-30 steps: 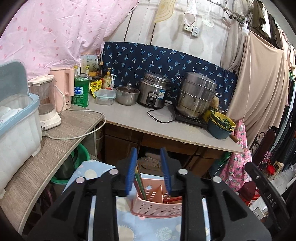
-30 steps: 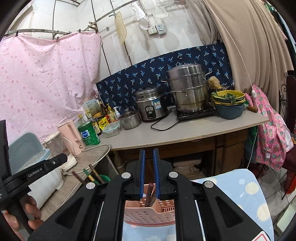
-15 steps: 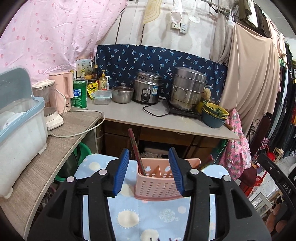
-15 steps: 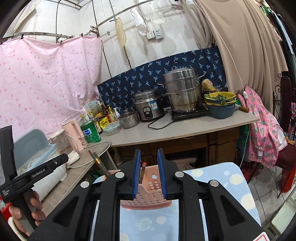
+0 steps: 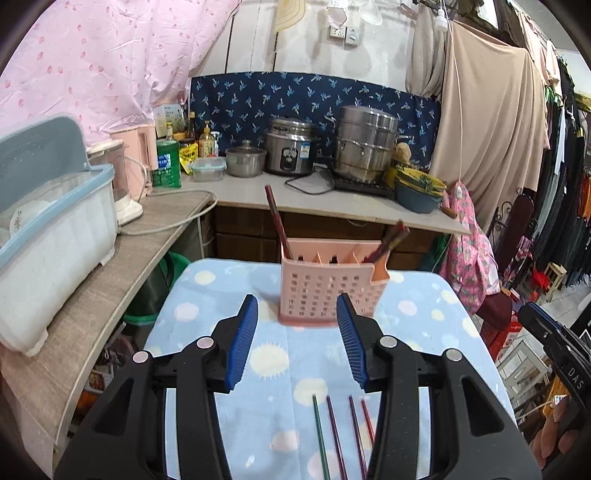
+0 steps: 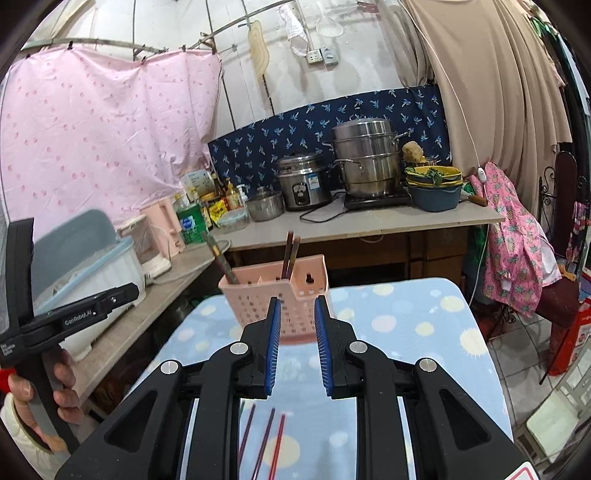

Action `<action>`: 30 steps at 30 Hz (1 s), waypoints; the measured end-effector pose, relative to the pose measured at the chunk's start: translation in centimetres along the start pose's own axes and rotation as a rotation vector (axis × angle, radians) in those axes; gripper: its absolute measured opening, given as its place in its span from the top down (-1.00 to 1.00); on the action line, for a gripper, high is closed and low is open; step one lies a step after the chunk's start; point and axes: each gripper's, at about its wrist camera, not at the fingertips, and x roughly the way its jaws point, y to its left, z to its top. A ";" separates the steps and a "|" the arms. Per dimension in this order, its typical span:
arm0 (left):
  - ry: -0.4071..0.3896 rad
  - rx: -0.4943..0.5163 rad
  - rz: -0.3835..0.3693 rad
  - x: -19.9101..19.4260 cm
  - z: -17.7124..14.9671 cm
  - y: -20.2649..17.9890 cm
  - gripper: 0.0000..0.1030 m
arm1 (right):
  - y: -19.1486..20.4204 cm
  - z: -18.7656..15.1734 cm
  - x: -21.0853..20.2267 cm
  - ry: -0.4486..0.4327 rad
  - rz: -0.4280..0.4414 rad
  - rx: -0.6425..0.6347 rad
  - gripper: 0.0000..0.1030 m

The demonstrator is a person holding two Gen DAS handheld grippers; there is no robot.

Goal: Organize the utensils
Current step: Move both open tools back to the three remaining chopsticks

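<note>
Chopsticks (image 5: 334, 435) loose on the cloth (image 5: 417, 314), left tongs (image 5: 297, 339) wide apart, right tongs (image 6: 297, 347) narrower, both empty.

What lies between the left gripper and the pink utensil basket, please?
Only bare dotted blue cloth; the left wrist view shows the left gripper open, short of the basket.

Whitish plank wall (image 6: 369, 74) behind; double socket (image 6: 322, 56) mounted high. Pink dotted sheet (image 6: 92, 122) hung from a rail at left. Navy leaf-print cloth (image 5: 314, 99) as backsplash over an L-shaped counter (image 5: 332, 201) on brown wooden cabinets (image 6: 424, 251). Beige curtain (image 6: 498, 92) draped at right. Pale tiled floor (image 6: 528, 339) at lower right. Even, diffuse lighting; bare bulb (image 5: 439, 22) hanging near the curtain.
</note>
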 end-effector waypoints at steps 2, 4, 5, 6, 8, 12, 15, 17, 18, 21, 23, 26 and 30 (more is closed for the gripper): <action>0.016 0.011 0.011 -0.6 -1.3 0.0 0.18 | 0.5 -1.1 -0.8 0.009 -0.007 -0.020 0.63; 0.029 0.021 0.019 -1.1 -2.5 -0.2 0.18 | 0.9 -2.4 -1.6 0.024 -0.004 -0.026 0.63; 0.036 0.025 0.018 -1.3 -3.1 -0.2 0.18 | 1.1 -2.8 -1.9 0.031 -0.001 -0.027 0.63; 0.048 0.028 0.016 -1.5 -3.8 -0.2 0.18 | 1.3 -3.5 -2.2 0.041 -0.003 -0.030 0.63; 0.066 0.037 0.016 -1.9 -5.0 -0.1 0.18 | 1.7 -4.7 -2.8 0.056 -0.008 -0.038 0.63; 0.103 0.061 0.035 -2.1 -7.5 -0.1 0.18 | 2.5 -7.3 -3.5 0.096 -0.010 -0.052 0.63; 0.144 0.063 0.038 -2.0 -9.5 0.0 0.18 | 2.9 -9.2 -3.9 0.129 -0.008 -0.057 0.63; 0.168 0.056 0.037 -2.0 -10.8 0.2 0.18 | 3.3 -10.6 -4.1 0.153 -0.010 -0.063 0.63; 0.177 0.053 0.036 -1.9 -11.3 0.3 0.18 | 3.4 -11.3 -4.2 0.165 -0.014 -0.069 0.63; 0.209 0.042 0.031 -1.8 -13.3 0.8 0.18 | 4.0 -13.3 -4.5 0.194 -0.021 -0.079 0.63; 0.232 0.032 0.031 -1.8 -14.5 1.0 0.18 | 4.2 -14.5 -4.6 0.217 -0.019 -0.074 0.63; 0.258 0.024 0.033 -1.8 -16.0 1.3 0.18 | 4.4 -16.1 -4.5 0.249 -0.022 -0.067 0.63; 0.290 0.022 0.035 -1.7 -17.9 1.1 0.18 | 4.7 -18.3 -4.2 0.299 -0.020 -0.054 0.63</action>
